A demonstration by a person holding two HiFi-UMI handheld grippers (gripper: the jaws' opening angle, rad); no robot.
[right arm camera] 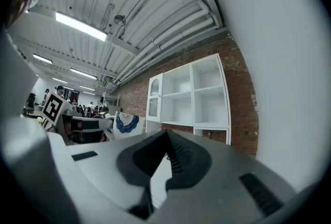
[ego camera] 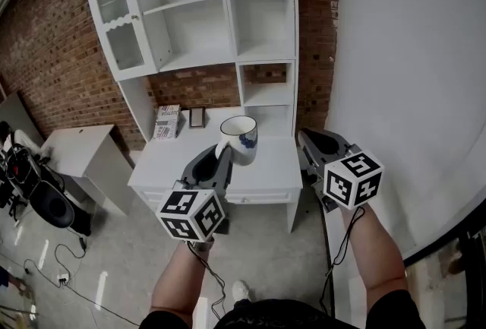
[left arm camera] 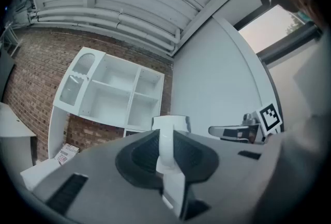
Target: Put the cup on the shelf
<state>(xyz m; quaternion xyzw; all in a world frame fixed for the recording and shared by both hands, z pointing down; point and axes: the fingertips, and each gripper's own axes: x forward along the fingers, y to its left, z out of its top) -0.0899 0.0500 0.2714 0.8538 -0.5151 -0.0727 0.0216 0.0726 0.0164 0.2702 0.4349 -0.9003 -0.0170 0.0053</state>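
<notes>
A white cup (ego camera: 239, 139) with a blue pattern hangs above the white desk top (ego camera: 182, 164), and my left gripper (ego camera: 220, 156) is shut on its handle. The left gripper view has the white handle (left arm camera: 165, 153) pinched between the dark pads, with the cup's body (left arm camera: 171, 122) beyond the tips. The white shelf unit (ego camera: 228, 16) with open compartments stands behind the desk against a brick wall. To the right of the cup, my right gripper (ego camera: 315, 139) is shut and holds nothing. Its own view shows the cup (right arm camera: 126, 124) off to the left.
A printed box (ego camera: 167, 122) and a small dark frame (ego camera: 197, 117) stand at the back of the desk under the shelf. A glass door (ego camera: 121, 23) hangs open at the shelf's left. A grey cabinet (ego camera: 83, 156) stands left of the desk, and a white wall (ego camera: 402, 77) runs along the right.
</notes>
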